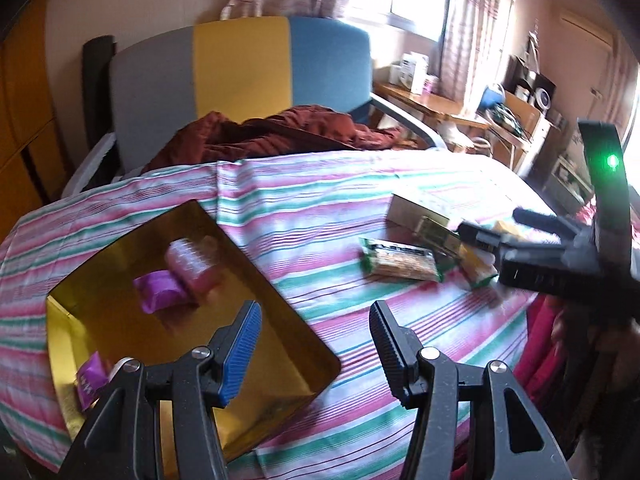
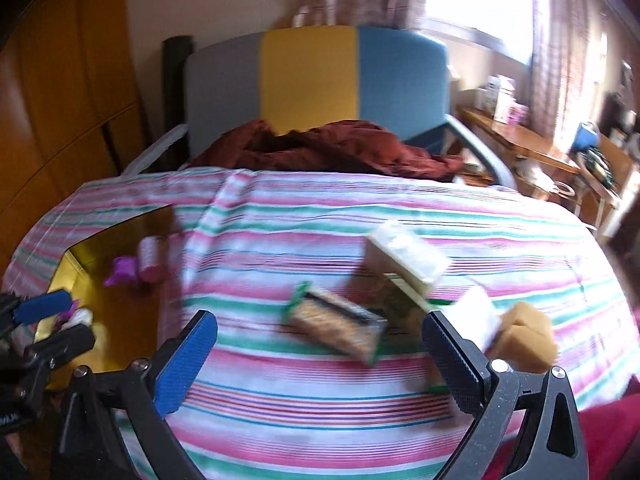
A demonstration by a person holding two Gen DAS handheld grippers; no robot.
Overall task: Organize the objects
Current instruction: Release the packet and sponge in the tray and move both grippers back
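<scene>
Nearest me, the right tongs [image 2: 320, 354] hang wide apart and empty above the striped cloth of the table [image 2: 300, 408], pointed at the loose snacks near its right edge; the left tongs [image 1: 316, 334] also stand well open with nothing between them, over the near corner of the gold tin [image 1: 320, 364] at the table's left side. Just past the right tongs lies the cracker pack [image 2: 336, 330], a flat clear wrapper with green ends, the wafers showing through. I would judge it light, crinkly and a bit slippery, and the contents brittle, so it wants a gentle pinch across its narrow width near the middle, not a hard squeeze on the ends. To its right sit a white packet [image 2: 478, 316] and a tan bun-like thing [image 2: 524, 338], both blurred; the bun looks soft and would likely dent if squeezed. Behind them is a pale rectangular box [image 2: 406, 260], stiff-looking card, probably light and easiest taken across its short sides. Already in the tin are a pink cylindrical roll [image 1: 192, 266] and a purple wrapped sweet [image 1: 160, 290], touching each other, with another purple wrapper [image 1: 90, 384] at the near end. Beyond the far edge a dark red garment [image 2: 332, 148] lies heaped on a grey, yellow and blue chair [image 2: 312, 76].
</scene>
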